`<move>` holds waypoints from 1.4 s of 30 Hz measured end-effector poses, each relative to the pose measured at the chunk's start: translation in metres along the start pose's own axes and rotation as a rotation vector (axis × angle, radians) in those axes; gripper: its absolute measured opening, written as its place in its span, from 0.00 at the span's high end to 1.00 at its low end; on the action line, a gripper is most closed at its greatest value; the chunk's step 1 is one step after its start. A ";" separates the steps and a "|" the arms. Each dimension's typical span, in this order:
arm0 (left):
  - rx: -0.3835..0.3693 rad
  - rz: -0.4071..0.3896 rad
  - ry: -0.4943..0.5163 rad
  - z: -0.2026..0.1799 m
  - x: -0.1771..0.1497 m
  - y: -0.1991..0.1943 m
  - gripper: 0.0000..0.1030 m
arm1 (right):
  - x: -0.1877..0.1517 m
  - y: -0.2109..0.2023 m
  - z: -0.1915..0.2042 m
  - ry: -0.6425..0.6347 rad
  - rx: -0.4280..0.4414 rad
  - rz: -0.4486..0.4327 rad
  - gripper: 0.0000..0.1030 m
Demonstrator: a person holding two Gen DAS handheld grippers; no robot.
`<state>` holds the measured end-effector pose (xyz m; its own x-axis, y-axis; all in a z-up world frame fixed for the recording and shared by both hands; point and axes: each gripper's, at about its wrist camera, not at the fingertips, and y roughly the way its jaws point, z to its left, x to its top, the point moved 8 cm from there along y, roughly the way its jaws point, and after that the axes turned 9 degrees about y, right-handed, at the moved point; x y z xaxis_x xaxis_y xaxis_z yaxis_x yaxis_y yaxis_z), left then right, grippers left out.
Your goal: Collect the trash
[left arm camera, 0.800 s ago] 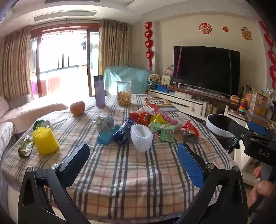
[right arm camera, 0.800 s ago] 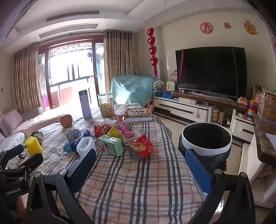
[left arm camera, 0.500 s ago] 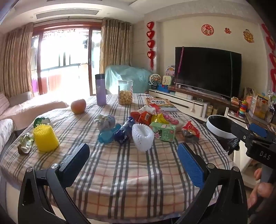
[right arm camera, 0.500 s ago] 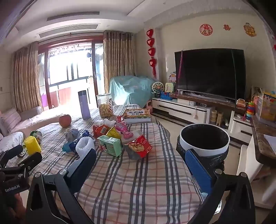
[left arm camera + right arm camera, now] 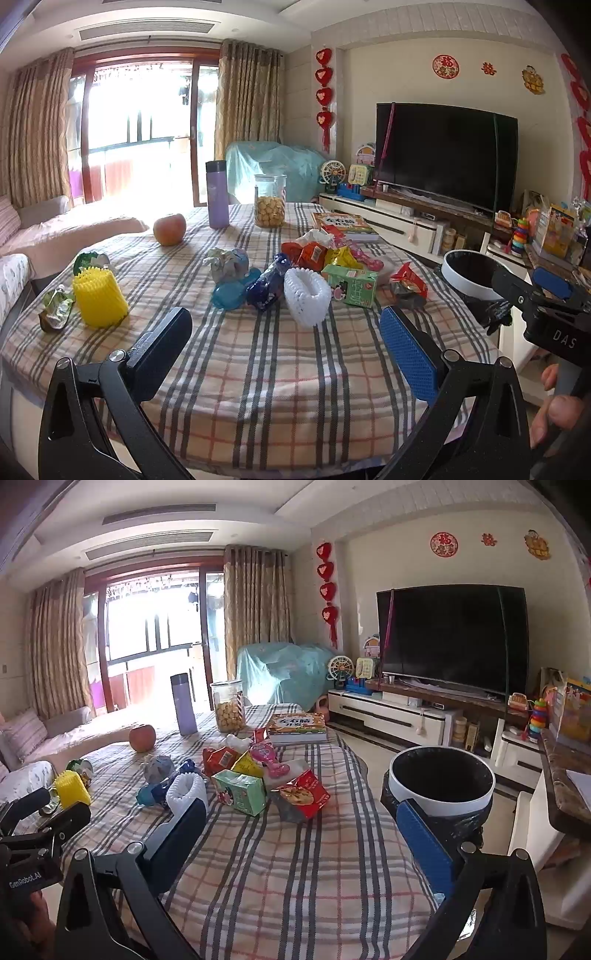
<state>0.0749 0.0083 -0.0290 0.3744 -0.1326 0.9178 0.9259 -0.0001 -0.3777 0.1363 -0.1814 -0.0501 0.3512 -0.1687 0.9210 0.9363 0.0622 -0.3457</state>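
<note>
Daylight pours in through the balcony doors [image 5: 140,136], blown out to pure white (no detail beyond the glass), and washes over the sofa [image 5: 74,225] and the worktop's [image 5: 280,369] far edge. The rest of the room is evenly lit, with soft shadows. Focus is sharp throughout. Fisheye bending curves the ceiling and curtains [image 5: 55,646], and dark vignetting fills the corners.

Scattered wrappers [image 5: 325,254] beside lined bin [image 5: 441,781]
</note>
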 end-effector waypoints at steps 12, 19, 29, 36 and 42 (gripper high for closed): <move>-0.001 -0.003 -0.002 0.001 0.001 -0.001 0.00 | -0.001 0.001 0.002 0.003 0.009 0.003 0.00; 0.004 -0.004 -0.004 0.002 0.001 -0.003 0.00 | -0.002 0.002 0.003 0.003 0.012 0.003 0.00; 0.002 -0.004 -0.006 0.002 0.001 -0.003 0.00 | -0.002 0.002 0.003 0.004 0.011 0.003 0.00; 0.002 -0.004 -0.005 0.001 0.000 -0.003 0.00 | -0.003 0.002 0.003 0.006 0.014 0.003 0.00; 0.001 -0.004 -0.006 0.001 0.000 -0.002 0.00 | -0.003 0.001 0.003 0.005 0.014 0.003 0.00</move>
<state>0.0727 0.0097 -0.0280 0.3707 -0.1269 0.9200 0.9276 0.0003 -0.3737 0.1365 -0.1782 -0.0531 0.3539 -0.1732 0.9191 0.9352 0.0761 -0.3457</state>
